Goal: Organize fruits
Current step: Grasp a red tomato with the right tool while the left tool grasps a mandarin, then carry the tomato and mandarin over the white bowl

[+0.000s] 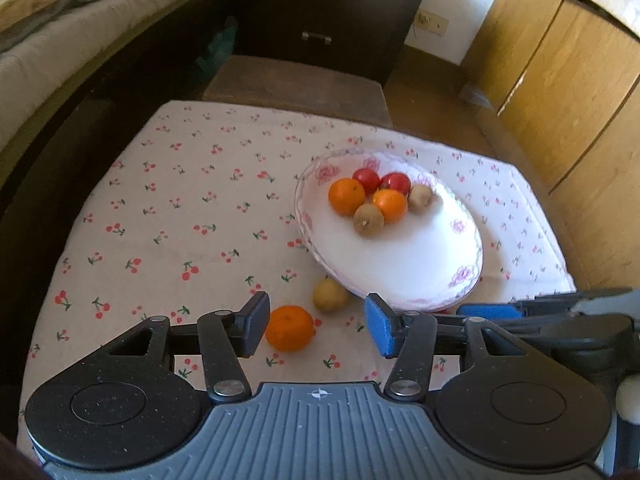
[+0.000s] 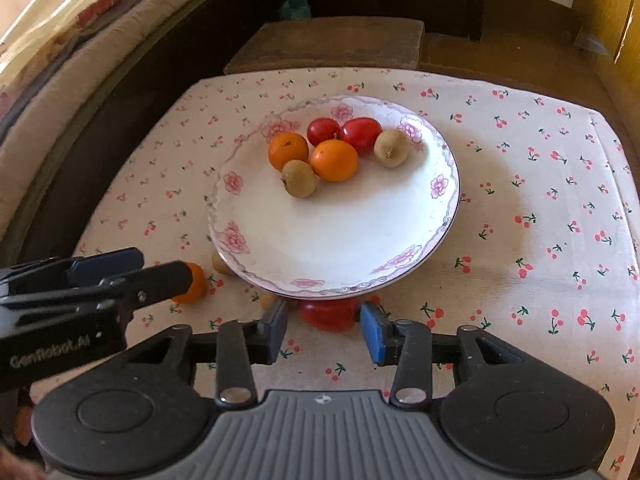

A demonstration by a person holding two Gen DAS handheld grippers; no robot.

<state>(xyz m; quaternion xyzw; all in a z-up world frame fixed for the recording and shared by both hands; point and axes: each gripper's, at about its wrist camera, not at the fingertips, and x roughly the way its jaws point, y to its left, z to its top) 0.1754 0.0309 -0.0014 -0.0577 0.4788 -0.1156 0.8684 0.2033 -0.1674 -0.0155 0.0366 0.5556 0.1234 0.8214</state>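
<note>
A white flowered plate (image 1: 400, 256) (image 2: 332, 232) holds two oranges (image 2: 334, 160), two tomatoes (image 2: 361, 134) and two kiwis (image 2: 299, 178). In the left wrist view my left gripper (image 1: 318, 326) is open, with a loose orange (image 1: 290, 328) on the cloth between its fingers, close to the left one. A kiwi (image 1: 330, 294) lies just beyond, by the plate's rim. My right gripper (image 2: 325, 332) is open around a red tomato (image 2: 328, 314) that lies partly under the plate's near rim. The left gripper's fingers (image 2: 168, 276) partly hide the orange (image 2: 194, 284) in the right wrist view.
The table carries a cherry-print cloth (image 1: 180, 200). Beyond its far edge stand a brown stool (image 1: 296, 88) and a dark drawer cabinet (image 1: 320, 12). Bedding (image 1: 60, 40) runs along the left, and wooden cupboards (image 1: 560, 80) along the right.
</note>
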